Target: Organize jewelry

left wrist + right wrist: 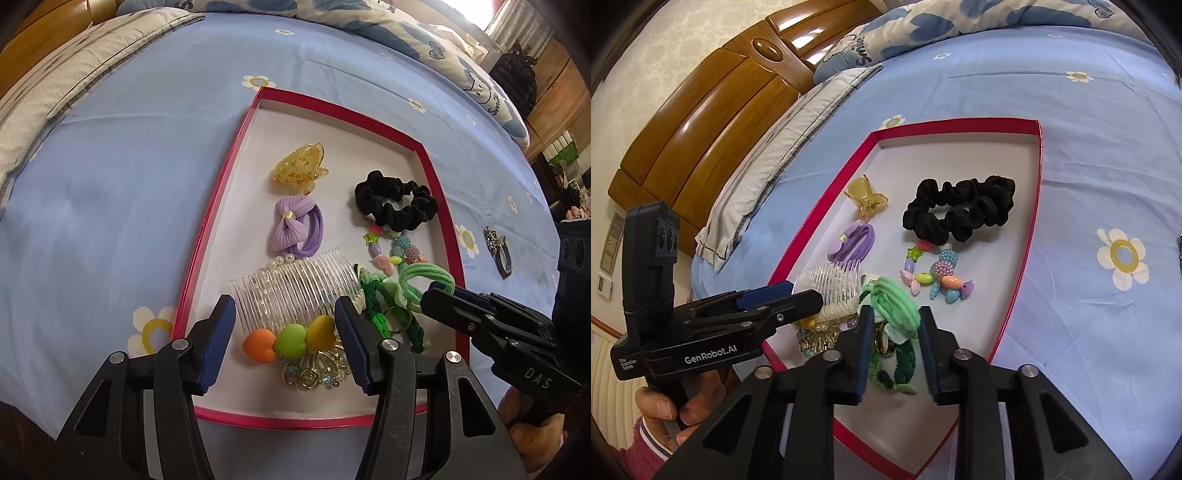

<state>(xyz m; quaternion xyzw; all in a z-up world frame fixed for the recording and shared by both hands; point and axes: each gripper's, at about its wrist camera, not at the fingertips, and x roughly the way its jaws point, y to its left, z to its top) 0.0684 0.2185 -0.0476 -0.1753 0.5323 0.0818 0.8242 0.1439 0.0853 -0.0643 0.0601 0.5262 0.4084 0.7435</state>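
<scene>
A red-rimmed white tray (225,173) lies on the blue bedsheet and shows in the right wrist view too (1036,192). It holds a yellow claw clip (299,168), a purple bow tie (295,229), a black scrunchie (397,201), a bead bracelet (395,253), a clear comb (295,291) and a three-heart clip (291,339). My left gripper (284,325) is open around the comb and heart clip. My right gripper (894,332) has its jaws on either side of a light green hair tie (894,302), lifted above dark green ties (903,363); the grip is unclear.
A silver ring-like piece (498,251) lies on the sheet right of the tray. Pillows (798,122) and a wooden headboard (713,122) are beyond. A dark bag (515,79) sits at the far right.
</scene>
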